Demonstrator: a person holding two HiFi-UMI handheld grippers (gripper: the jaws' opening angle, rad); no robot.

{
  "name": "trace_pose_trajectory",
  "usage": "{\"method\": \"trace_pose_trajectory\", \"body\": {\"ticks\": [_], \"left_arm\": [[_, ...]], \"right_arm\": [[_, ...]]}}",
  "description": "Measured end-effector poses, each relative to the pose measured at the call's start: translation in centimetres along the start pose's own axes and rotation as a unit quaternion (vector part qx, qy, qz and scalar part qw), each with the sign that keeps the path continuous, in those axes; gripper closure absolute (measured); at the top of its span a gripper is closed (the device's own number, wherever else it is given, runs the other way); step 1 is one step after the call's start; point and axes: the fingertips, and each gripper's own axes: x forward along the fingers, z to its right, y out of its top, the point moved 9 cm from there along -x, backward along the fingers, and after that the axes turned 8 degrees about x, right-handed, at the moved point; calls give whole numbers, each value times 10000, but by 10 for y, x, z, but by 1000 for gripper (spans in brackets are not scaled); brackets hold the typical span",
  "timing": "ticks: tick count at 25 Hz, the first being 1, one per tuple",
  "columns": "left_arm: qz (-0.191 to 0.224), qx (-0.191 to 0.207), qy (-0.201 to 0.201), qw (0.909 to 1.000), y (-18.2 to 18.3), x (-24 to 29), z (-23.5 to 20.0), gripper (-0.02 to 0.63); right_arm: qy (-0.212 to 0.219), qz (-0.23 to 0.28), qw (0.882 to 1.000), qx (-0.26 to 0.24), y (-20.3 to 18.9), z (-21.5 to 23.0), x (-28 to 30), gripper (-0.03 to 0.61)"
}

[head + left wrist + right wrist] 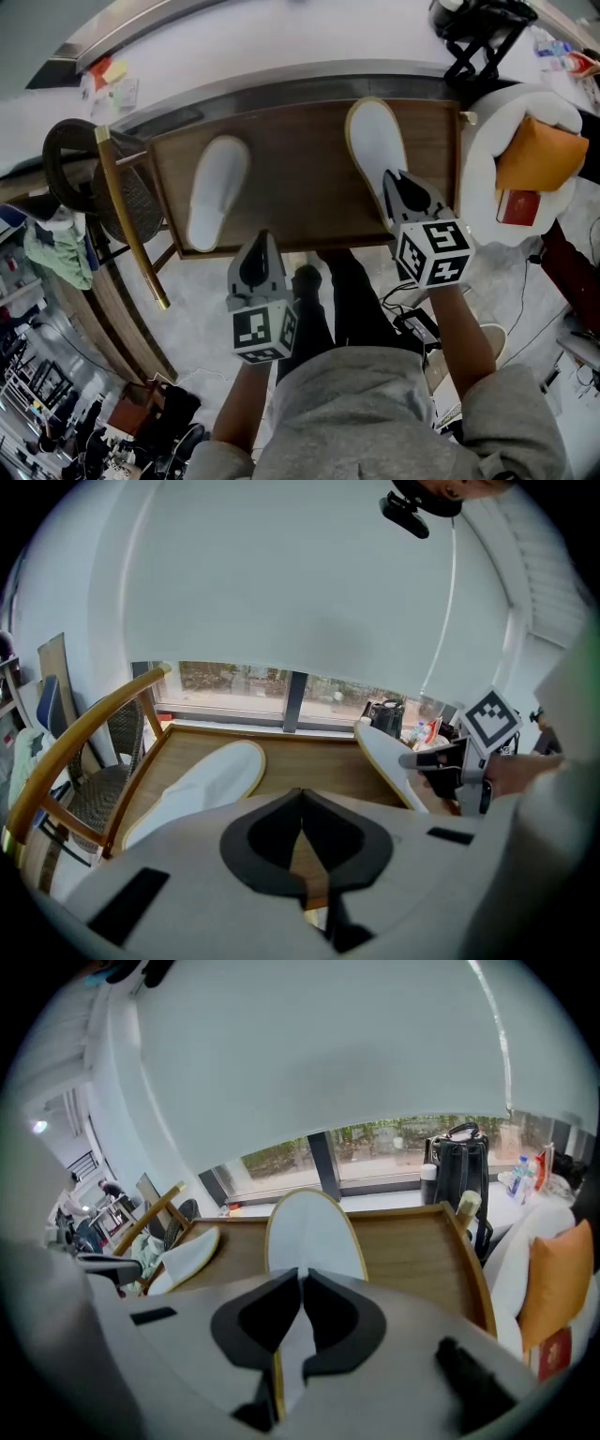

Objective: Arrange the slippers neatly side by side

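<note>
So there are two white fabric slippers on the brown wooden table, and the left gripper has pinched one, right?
Not the left. It is the right gripper that is shut on the near end of the right-hand white fabric slipper, as the right gripper view shows. The left gripper is shut on nothing. The rest holds.

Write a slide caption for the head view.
Right tongs clamp the heel of a white slipper on a wooden table; the other slipper lies apart, left tongs shut and empty.
</note>
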Motion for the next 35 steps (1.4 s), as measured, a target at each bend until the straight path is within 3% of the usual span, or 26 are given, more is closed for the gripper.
{"method": "trace_pose_trajectory", "body": {"ticks": [6,14,18,22,27,33,35], "left_arm": [[127,-17,-30,9999,7,-7,-1,600],[194,-18,-41,9998,5,-16,-6,600],[224,-34,27,9997,6,-16,-9,600],[206,-69,145,9997,3,-20,-15,600],[189,-124,219,9995,1,-24,-18,600],[124,33,416,9991,-2,-20,-25,598],[62,167,569,9982,-4,-16,-32,598]], "right_arm": [[48,76,9964,845,4,-20,-18,546],[-266,-117,9933,1122,-21,-44,-7,545],[-101,-340,9803,1943,-36,-45,26,545],[-108,-249,9720,2334,-39,-51,42,545],[-136,-385,9780,2044,-29,-61,54,545],[-130,-409,9927,1125,-25,-64,53,540],[107,-421,9940,1002,-25,-65,52,483]]}}
